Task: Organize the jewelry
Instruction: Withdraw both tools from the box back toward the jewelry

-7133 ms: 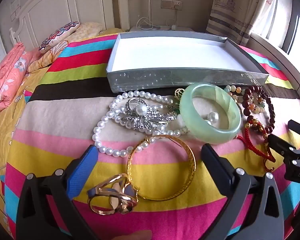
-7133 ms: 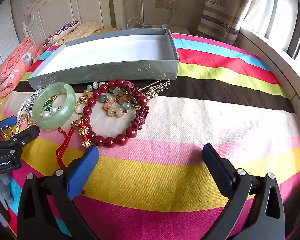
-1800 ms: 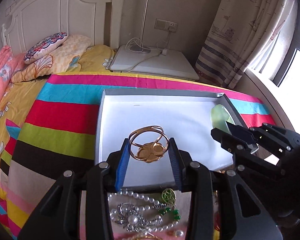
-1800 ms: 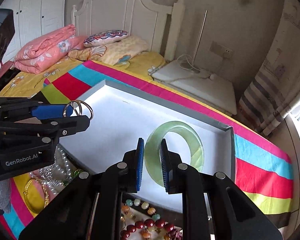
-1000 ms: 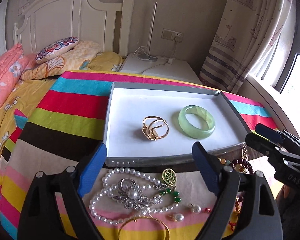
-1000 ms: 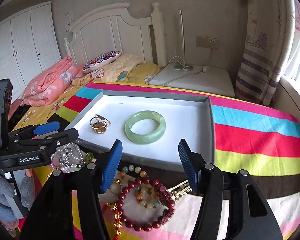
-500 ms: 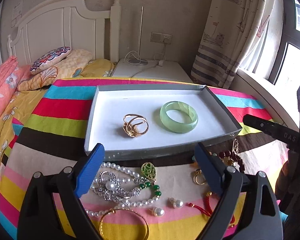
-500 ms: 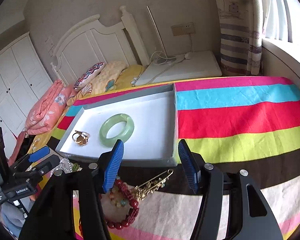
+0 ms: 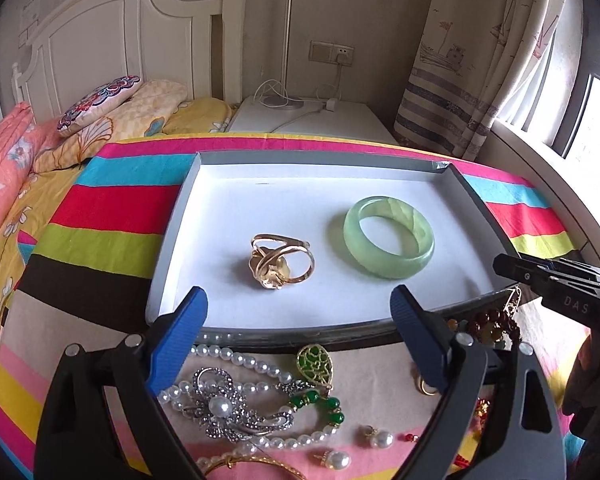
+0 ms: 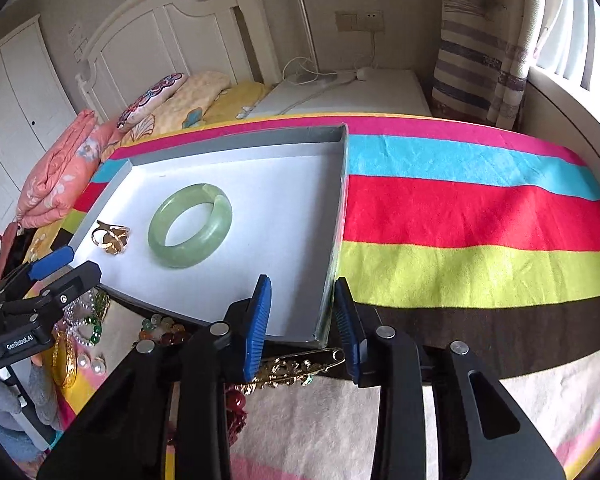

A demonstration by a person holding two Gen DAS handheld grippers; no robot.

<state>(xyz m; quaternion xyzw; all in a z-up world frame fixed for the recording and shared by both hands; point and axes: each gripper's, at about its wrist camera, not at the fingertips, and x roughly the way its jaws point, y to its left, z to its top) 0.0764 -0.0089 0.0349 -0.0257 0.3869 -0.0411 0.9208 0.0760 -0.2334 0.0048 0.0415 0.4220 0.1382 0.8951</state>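
Jade bangle [image 9: 389,237] beyond open left gripper [image 9: 298,330], boxed

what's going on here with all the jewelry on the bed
A person holding a gripper in each hand is sorting jewelry into a shallow grey box on a striped bedspread. A gold ring and a green jade bangle lie in the box. The left gripper and right gripper both hang open and empty near the box's front edge. A pearl necklace, a silver brooch and a red bead bracelet wait outside it.
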